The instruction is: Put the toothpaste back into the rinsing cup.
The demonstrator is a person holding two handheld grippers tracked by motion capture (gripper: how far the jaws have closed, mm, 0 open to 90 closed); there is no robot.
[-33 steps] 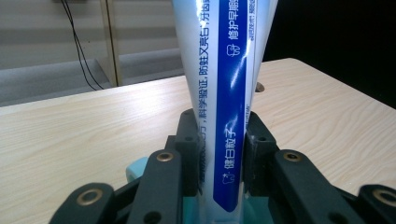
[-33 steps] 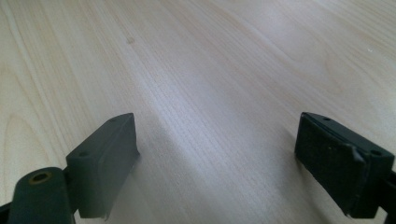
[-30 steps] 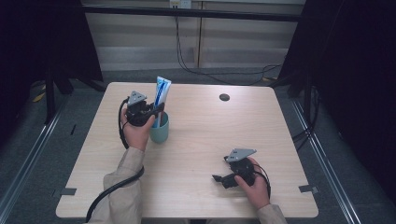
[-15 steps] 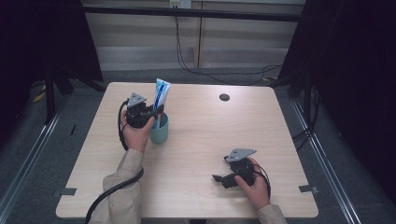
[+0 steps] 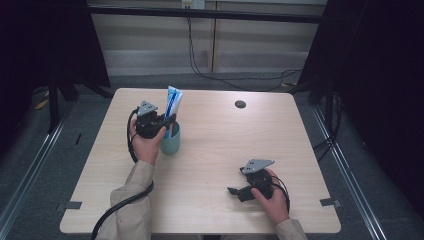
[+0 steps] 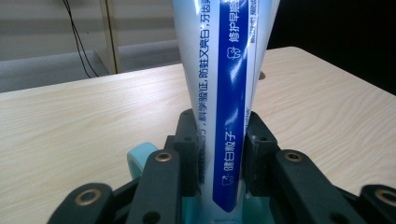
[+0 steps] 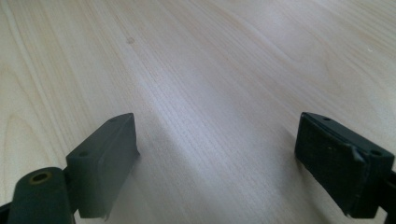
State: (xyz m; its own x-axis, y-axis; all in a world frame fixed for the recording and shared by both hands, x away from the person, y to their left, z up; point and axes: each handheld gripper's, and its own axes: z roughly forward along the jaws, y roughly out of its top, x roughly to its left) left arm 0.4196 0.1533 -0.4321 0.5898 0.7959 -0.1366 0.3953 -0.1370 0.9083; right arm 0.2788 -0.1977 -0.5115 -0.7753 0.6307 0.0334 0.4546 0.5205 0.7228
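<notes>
Toothpaste tube (image 5: 173, 102) stands upright in teal cup (image 5: 170, 142), far left of worktop (image 5: 215, 150), left hand-held gripper (image 5: 161, 122) clamped on it. Right hand-held gripper (image 5: 235, 191) rests near right, jaws apart.

A lab recording bay: bare wooden table (image 5: 210, 165), black curtains (image 5: 370, 75), trailing wall cables (image 5: 200, 65).
</notes>
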